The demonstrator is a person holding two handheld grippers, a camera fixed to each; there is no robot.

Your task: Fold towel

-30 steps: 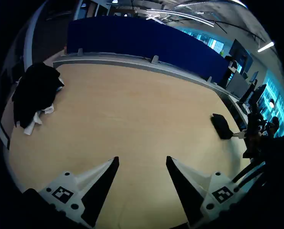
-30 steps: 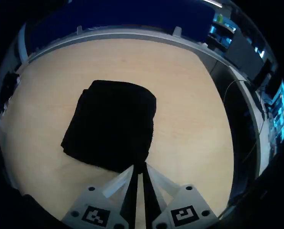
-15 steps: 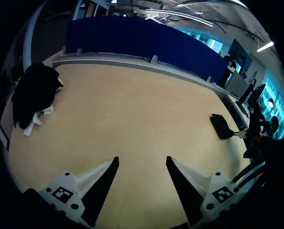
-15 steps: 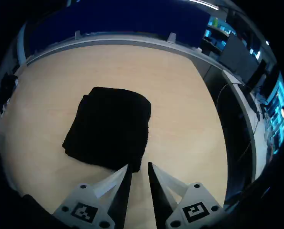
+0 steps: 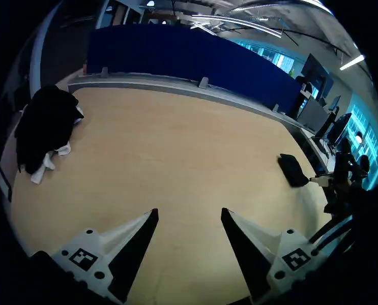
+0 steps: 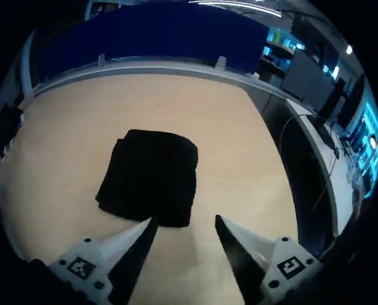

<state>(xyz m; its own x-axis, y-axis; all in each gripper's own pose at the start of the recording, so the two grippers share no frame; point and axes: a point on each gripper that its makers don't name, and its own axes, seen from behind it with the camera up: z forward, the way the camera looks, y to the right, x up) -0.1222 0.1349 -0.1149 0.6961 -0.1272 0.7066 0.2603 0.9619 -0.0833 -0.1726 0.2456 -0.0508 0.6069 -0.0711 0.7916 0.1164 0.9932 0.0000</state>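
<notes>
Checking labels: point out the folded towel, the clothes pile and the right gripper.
folded towel [image 6: 150, 178], right gripper view, its top middle.
clothes pile [image 5: 44, 119], left gripper view, heap's middle.
right gripper [image 6: 185, 219], right gripper view, midway between fingertips.

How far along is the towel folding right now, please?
Done: the black cloth towel lies folded in a compact rectangle on the light wooden table. In hand: nothing; the right claw and left claw are both open and empty. Left: possibly the heap of dark and white cloths, if it counts.
</notes>
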